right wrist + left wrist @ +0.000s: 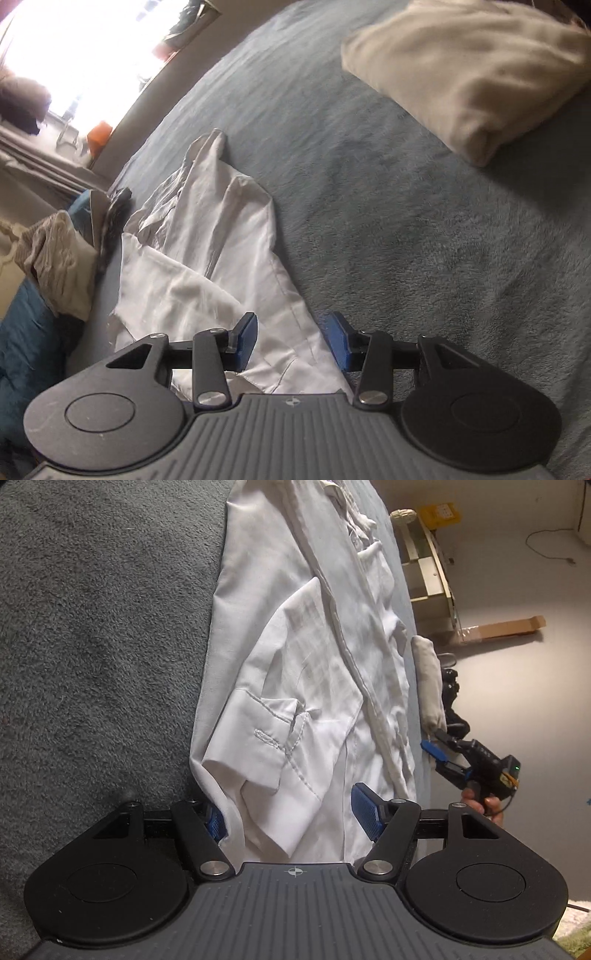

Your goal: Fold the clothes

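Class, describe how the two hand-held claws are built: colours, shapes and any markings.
Each claw, left and right, has blue ribbed pads on black linkage arms with silver pivot screws, two round black discs and a ribbed grey body bearing a small crosshair mark. Seen from outside, the right claw shows a green light.

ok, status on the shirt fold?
Left tongs open, straddling white shirt cuff end. Right tongs open over shirt edge, no grip. Beige folded cloth lies apart on the blanket, not obstructing.
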The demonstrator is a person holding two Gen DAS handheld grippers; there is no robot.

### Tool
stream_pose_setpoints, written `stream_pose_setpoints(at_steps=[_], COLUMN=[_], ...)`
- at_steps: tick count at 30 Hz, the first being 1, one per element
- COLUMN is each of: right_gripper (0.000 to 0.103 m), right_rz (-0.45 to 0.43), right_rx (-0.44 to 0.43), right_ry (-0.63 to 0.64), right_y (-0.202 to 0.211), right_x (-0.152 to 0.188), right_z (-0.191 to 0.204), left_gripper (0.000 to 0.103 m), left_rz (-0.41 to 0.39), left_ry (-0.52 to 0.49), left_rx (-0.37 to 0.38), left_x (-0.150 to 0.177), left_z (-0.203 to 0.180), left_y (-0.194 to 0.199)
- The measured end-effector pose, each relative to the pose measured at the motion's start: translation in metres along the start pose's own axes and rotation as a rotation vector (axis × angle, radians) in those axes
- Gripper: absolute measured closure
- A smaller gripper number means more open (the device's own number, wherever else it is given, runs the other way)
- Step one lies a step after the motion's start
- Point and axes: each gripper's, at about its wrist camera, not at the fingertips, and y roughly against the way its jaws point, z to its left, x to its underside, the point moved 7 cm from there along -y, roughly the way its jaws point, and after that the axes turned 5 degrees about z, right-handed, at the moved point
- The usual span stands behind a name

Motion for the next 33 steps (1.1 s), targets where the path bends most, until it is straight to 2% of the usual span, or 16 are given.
stream_pose_setpoints(at_steps=[4,7,11,15,17,20,22,23,24,25,26,27,30,33], right_gripper=[0.058,0.057,0.057,0.057,0.057,0.058,0.063,0.066,0.076,0.082,0.09,0.093,0.098,0.099], right_rz=[-0.021,-0.005,0.152,0.215,0.237,0.221,0.221,0.221,0.22,0.22,0.219,0.216,0.194,0.172], right_rx=[0.034,-0.032,-0.158,-0.275,-0.298,-0.287,-0.276,-0.271,-0.265,-0.256,-0.251,-0.249,-0.244,-0.255], right_ry=[-0.08,-0.096,-0.131,-0.202,-0.205,-0.185,-0.172,-0.166,-0.16,-0.154,-0.15,-0.146,-0.111,-0.081], right_y=[-0.022,-0.027,-0.039,-0.043,-0.045,-0.044,-0.046,-0.047,-0.047,-0.047,-0.046,-0.046,-0.042,-0.035], right_x=[-0.007,0.003,0.042,0.071,0.08,0.081,0.081,0.081,0.081,0.081,0.082,0.082,0.083,0.08], right_z=[-0.028,-0.032,-0.029,-0.028,-0.025,-0.019,-0.016,-0.015,-0.013,-0.013,-0.013,-0.012,-0.007,0.001], left_gripper=[0.041,0.043,0.043,0.044,0.046,0.05,0.053,0.058,0.064,0.067,0.075,0.08,0.092,0.097], left_rz=[0.001,-0.001,-0.011,-0.002,0.0,-0.009,-0.019,-0.025,-0.029,-0.035,-0.039,-0.044,-0.059,-0.083], left_ry=[0.0,0.004,0.003,0.018,0.02,0.007,-0.019,-0.035,-0.051,-0.062,-0.064,-0.066,-0.086,-0.116], left_rx=[-0.01,-0.013,-0.008,0.002,-0.005,-0.027,-0.056,-0.078,-0.099,-0.117,-0.126,-0.135,-0.135,-0.126], left_x=[0.003,0.004,0.005,0.006,0.005,0.008,0.01,0.011,0.012,0.013,0.013,0.013,0.013,0.011], left_z=[0.002,0.003,0.003,0.005,0.005,0.003,0.0,-0.002,-0.003,-0.004,-0.004,-0.005,-0.009,-0.015], left_y=[0.002,0.003,0.002,0.003,0.003,0.004,0.005,0.004,0.004,0.004,0.004,0.003,0.006,0.012])
